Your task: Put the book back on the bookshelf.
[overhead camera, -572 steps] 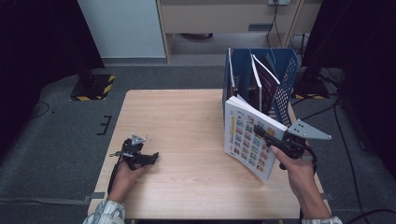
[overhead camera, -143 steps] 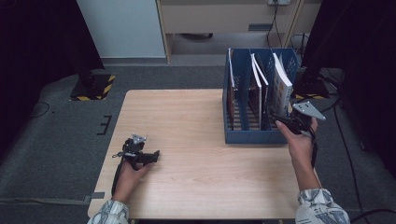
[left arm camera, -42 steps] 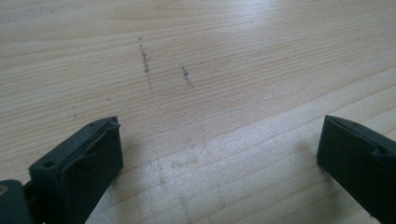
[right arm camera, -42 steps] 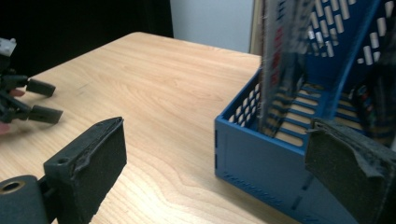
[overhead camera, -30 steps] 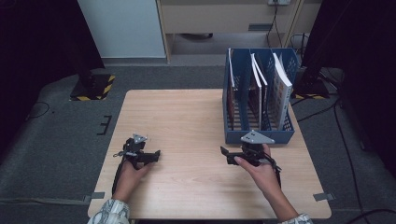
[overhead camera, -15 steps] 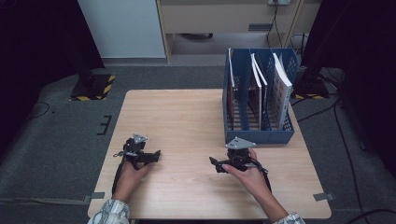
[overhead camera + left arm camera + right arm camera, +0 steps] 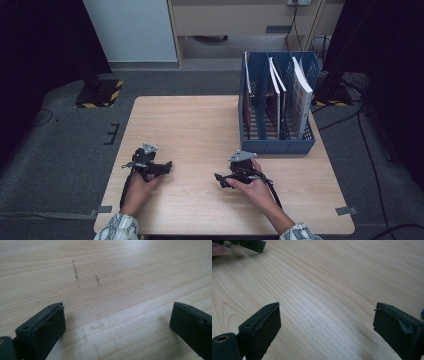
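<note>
1. The light wooden table (image 7: 200,125) shows pale beige streaked grain with faint dark scuff marks (image 7: 76,272).
2. The slatted plastic file rack (image 7: 277,145) is blue.
3. Both grippers (image 7: 167,165) (image 7: 220,180) have black jaws and grey top plates.
4. The sleeve cuffs (image 7: 117,227) carry a pale blotched pattern.

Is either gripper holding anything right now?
No. The left gripper and right gripper are both open over the bare wooden table.

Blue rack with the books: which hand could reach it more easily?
Probably the right. The right tongs lie open just in front of the blue rack; the left tongs rest farther away across the table.
</note>
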Demonstrator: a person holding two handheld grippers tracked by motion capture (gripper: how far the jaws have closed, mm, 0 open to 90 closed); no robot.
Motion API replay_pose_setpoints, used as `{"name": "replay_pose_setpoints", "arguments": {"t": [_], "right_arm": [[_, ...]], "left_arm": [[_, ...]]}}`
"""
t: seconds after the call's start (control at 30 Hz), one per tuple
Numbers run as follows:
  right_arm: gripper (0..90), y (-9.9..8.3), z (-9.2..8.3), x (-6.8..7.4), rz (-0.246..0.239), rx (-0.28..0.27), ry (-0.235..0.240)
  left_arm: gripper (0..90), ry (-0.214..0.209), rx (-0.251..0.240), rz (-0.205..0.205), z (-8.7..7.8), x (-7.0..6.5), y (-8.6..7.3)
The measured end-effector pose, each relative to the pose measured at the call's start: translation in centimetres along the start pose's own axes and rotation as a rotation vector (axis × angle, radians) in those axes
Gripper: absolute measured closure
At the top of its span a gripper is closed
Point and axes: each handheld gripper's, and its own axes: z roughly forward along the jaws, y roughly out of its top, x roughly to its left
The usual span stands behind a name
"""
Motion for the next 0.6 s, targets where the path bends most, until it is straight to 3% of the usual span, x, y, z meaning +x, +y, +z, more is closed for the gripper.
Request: {"name": "replay_pose_setpoints", "arguments": {"t": [0.6], "right_arm": [[7.8,-0.5,1.0,-0.5,0.016,0.057,-0.045]], "left_arm": [[0.0,-0.001,0.000,0.001,0.0,0.0,0.0]]}}
